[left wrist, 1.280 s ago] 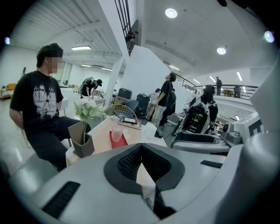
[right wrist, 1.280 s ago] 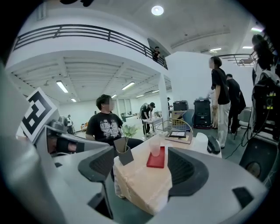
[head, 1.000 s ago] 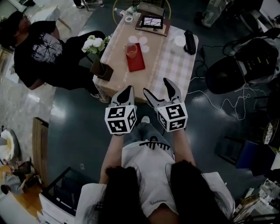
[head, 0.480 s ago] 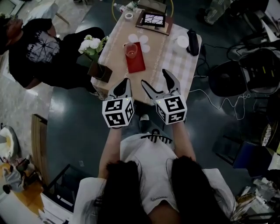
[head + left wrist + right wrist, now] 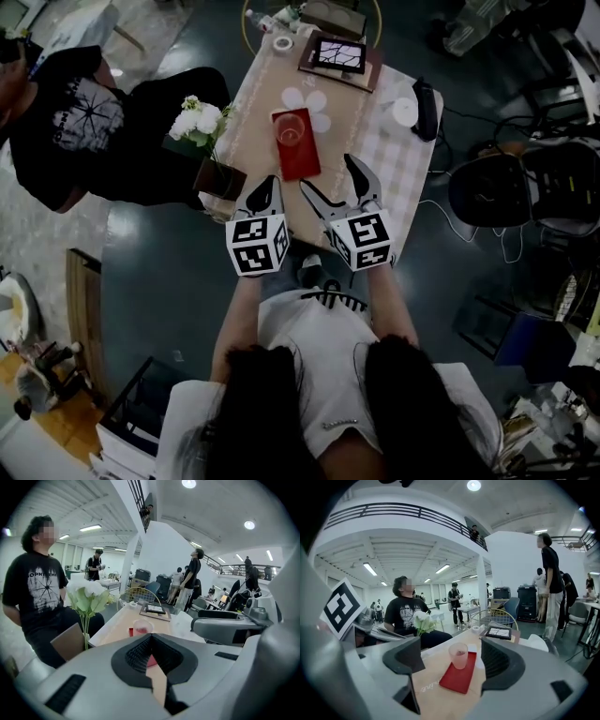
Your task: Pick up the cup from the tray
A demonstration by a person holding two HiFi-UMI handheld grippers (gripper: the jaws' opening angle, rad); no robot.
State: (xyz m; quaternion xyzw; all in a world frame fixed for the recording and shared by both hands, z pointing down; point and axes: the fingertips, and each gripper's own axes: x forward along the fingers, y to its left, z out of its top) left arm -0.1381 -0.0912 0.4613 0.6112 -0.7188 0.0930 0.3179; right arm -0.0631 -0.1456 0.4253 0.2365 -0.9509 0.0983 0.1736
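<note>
Indoors, red tray (image 5: 299,160) on checkered table (image 5: 377,148).

Open-plan office: desks (image 5: 465,608), mezzanine railing (image 5: 393,509)

Head view overhead; gripper views level, sharing cup (image 5: 289,132)
</note>
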